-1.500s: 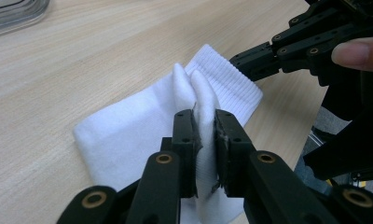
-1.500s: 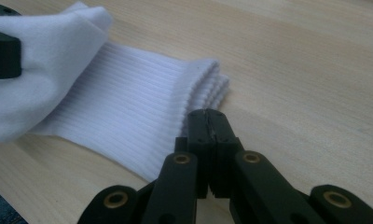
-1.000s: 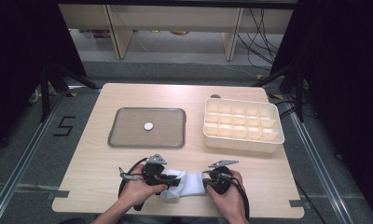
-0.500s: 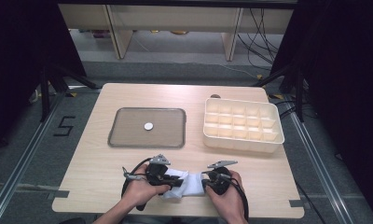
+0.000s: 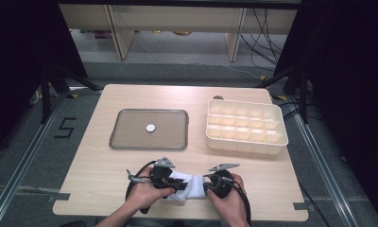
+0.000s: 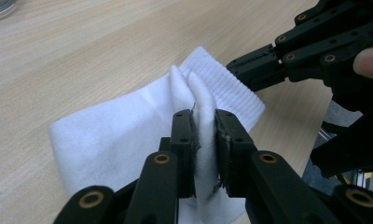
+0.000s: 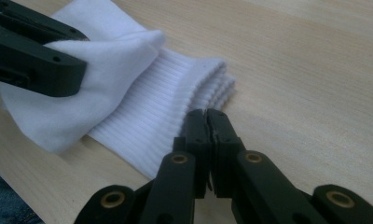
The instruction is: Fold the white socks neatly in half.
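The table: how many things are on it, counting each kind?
White sock: 1
Grey tray: 1
Small white disc in the tray: 1
Cream box with compartments: 1
Grippers, left gripper pinching the sock and right gripper pressed on its ribbed cuff: 2
Total: 6

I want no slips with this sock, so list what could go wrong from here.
1. The left gripper pinches only a thin raised fold of the white sock; a pull could slip it free.
2. The right gripper is shut at the ribbed cuff, seemingly on little or no cloth, so it may hold nothing.
3. The sock lies near the table's front edge and could slide off.
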The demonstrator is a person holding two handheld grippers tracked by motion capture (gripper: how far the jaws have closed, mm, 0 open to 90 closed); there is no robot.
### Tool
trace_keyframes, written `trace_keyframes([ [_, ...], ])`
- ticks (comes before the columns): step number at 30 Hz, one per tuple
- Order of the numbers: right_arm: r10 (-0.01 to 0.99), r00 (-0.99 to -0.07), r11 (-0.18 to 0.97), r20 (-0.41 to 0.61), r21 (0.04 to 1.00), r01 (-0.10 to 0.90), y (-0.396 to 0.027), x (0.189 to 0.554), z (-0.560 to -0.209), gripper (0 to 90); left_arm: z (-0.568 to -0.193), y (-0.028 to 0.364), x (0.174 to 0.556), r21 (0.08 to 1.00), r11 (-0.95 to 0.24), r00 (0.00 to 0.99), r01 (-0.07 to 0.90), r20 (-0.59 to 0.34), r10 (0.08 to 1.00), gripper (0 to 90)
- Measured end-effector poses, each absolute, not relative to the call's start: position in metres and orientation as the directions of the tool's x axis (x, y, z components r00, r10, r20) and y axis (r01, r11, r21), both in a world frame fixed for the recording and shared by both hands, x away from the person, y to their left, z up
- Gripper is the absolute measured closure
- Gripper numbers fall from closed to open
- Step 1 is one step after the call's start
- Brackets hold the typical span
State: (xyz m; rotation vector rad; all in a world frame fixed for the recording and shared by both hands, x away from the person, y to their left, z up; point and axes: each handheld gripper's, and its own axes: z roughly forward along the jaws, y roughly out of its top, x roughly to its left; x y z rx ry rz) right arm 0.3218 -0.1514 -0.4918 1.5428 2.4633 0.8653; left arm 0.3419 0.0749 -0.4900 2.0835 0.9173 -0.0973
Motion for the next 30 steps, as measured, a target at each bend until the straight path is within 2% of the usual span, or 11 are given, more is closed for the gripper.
trace_keyframes([
  [15,0.857,-0.475,0.316,0.201,0.524,0.791,-0.151,0.321,-0.491,86.8,-0.492,0.069,0.344,0.668,-0.378,0.728,0.641,-0.373,0.576,76.8],
  [17,0.824,-0.499,0.304,0.267,0.535,0.788,-0.152,0.322,-0.493,86.6,-0.493,0.068,0.344,0.665,-0.365,0.716,0.652,-0.38,0.586,76.3],
  [30,0.825,-0.495,0.297,0.273,0.536,0.79,-0.153,0.321,-0.491,85.2,-0.494,0.063,0.347,0.664,-0.356,0.714,0.658,-0.398,0.577,69.7],
])
